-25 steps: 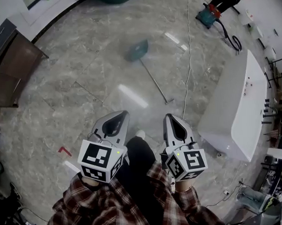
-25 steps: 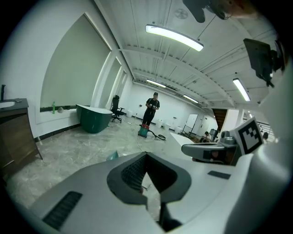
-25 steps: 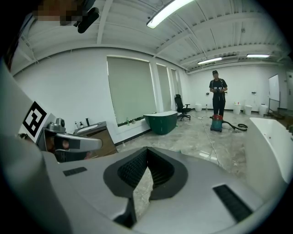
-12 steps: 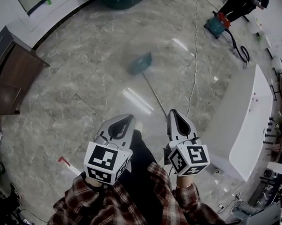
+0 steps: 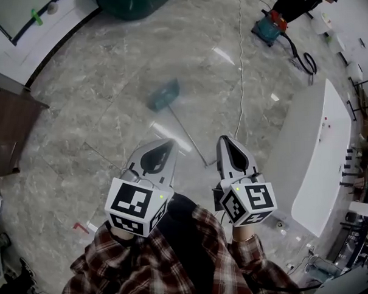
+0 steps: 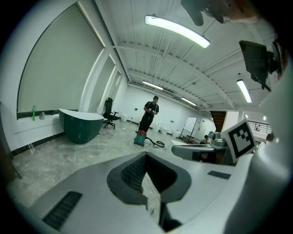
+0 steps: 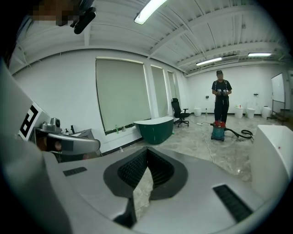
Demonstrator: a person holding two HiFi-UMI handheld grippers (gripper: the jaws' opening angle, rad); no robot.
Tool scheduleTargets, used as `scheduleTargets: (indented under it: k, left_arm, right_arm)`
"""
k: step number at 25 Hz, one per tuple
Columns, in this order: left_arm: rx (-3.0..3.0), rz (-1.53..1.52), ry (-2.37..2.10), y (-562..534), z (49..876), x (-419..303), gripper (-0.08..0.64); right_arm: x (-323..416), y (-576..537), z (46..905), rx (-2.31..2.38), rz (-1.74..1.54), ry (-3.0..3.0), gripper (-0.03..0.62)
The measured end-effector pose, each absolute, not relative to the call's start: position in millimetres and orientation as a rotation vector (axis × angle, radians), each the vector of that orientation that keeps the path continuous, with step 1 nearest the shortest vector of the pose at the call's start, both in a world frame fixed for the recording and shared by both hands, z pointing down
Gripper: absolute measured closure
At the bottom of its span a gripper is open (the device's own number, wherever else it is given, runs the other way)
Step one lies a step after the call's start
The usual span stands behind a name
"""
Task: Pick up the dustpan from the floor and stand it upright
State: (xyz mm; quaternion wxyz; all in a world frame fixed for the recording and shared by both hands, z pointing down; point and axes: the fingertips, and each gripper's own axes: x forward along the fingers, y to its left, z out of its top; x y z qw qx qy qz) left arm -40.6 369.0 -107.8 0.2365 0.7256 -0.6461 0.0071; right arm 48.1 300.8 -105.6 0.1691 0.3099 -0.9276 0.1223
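The teal dustpan (image 5: 163, 94) lies flat on the grey marble floor, and its long thin handle (image 5: 189, 137) runs toward me. The handle's end lies on the floor between my two grippers as seen from the head view. My left gripper (image 5: 165, 145) and my right gripper (image 5: 226, 140) are held side by side above the floor in front of me. Both point toward the dustpan and touch nothing. Each one is shut with nothing between its jaws, as the left gripper (image 6: 146, 155) and the right gripper (image 7: 147, 151) show in their own views.
A white bathtub (image 5: 312, 156) stands at the right and a dark green one (image 5: 132, 2) at the far end. A brown cabinet (image 5: 9, 126) is at the left. A white cable (image 5: 241, 68) runs to a teal vacuum (image 5: 267, 27) beside a standing person (image 7: 221, 98).
Both grippers have been carried forward across the floor. The dustpan and its handle now lie nearer to them, and the handle's end has come between their tips.
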Motion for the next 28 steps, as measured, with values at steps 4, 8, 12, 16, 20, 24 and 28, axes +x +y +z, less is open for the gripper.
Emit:
scheduleTargets:
  k: [4,8,12,16,20,24,28]
  left_arm:
    - [1.982,0.020,-1.760,337.6,-107.0,-61.5,0.560]
    - [1.995,0.042,-1.710,301.7,-98.2,-95.8,0.560]
    - [2.097,0.114,-1.605,251.1,-98.3,-124.9,0.560]
    - [2.195,0.175,-1.519,197.8,-104.3,-146.7,0.560]
    - [2.276,0.233,-1.405,162.8,-101.6,-153.9,0.560]
    - [2.325,0.299,-1.267,140.3,-83.1,-138.9,0.560]
    - [2.352,0.362,-1.137,124.5,-59.4,-110.2,0.560]
  right_arm:
    - [41.6,271.9,-98.7,0.914,0.381,-2.606,0.581]
    - [14.2,238.3,-91.3,0.981,0.415,-2.583,0.581]
    - [-15.0,197.9,-91.5,1.114,0.451,-2.558,0.581]
    - [-39.2,154.4,-91.6,1.233,0.490,-2.527,0.581]
    - [-45.6,128.0,-87.7,1.363,0.551,-2.476,0.581]
    - [-26.5,117.7,-73.4,1.496,0.632,-2.390,0.581]
    - [9.5,112.4,-54.2,1.616,0.701,-2.276,0.581]
